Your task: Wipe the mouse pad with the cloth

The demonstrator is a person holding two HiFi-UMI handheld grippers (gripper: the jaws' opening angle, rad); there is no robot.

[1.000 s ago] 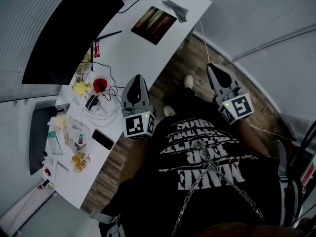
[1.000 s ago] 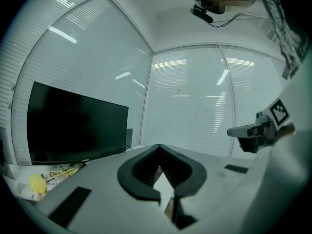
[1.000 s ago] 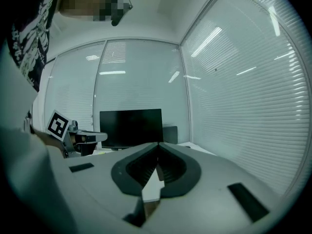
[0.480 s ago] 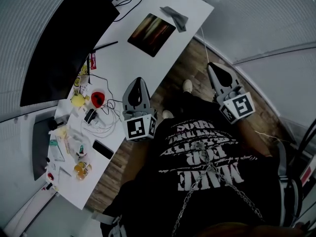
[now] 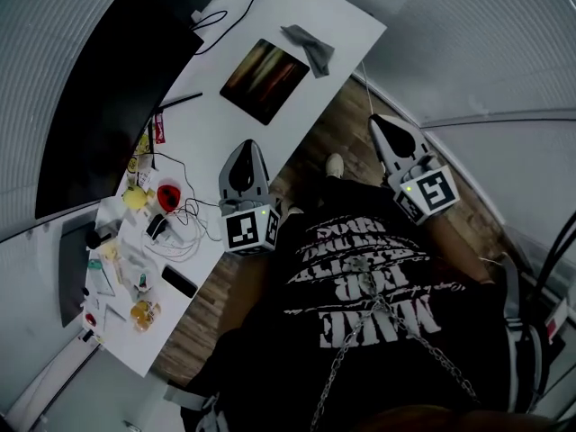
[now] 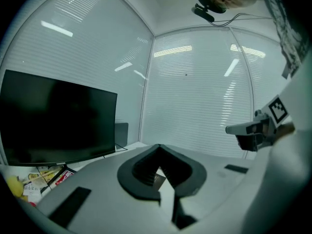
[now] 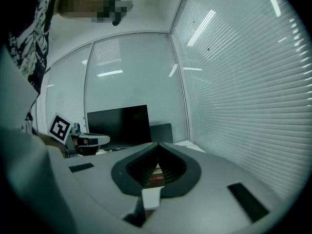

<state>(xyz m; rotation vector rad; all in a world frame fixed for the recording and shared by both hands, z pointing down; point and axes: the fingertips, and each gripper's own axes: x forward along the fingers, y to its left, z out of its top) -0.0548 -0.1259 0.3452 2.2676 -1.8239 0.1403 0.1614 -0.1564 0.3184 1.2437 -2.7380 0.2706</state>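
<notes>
One dark mouse pad [image 5: 264,80] lies toward the table's [image 5: 225,133] far end. One grey cloth [image 5: 308,46] sits just beside its far right edge, and one black monitor [image 5: 103,115] stands to its left. Nearer than the pad are tangled cables [image 5: 183,216] and two grippers: the left gripper [image 5: 246,147] over the table and the right gripper [image 5: 378,122] over the floor [image 5: 328,129]. Both have their fingers pressed together and hold nothing.

Quick tally, nothing fancy. Two grippers total: left hand-held gripper [image 5: 248,145] and right hand-held gripper [image 5: 376,121]. Two marker cubes, one on the left [image 5: 250,229], one on the right [image 5: 425,193]. One tabletop [image 5: 225,138]. One mouse pad [image 5: 265,80], one cloth [image 5: 309,45], one big black monitor [image 5: 99,106]. One black phone [image 5: 180,283], one red round thing [image 5: 167,195]. Plus a tangle of white cables [image 5: 184,219] and some yellow bits [image 5: 135,198], too small to count properly.
</notes>
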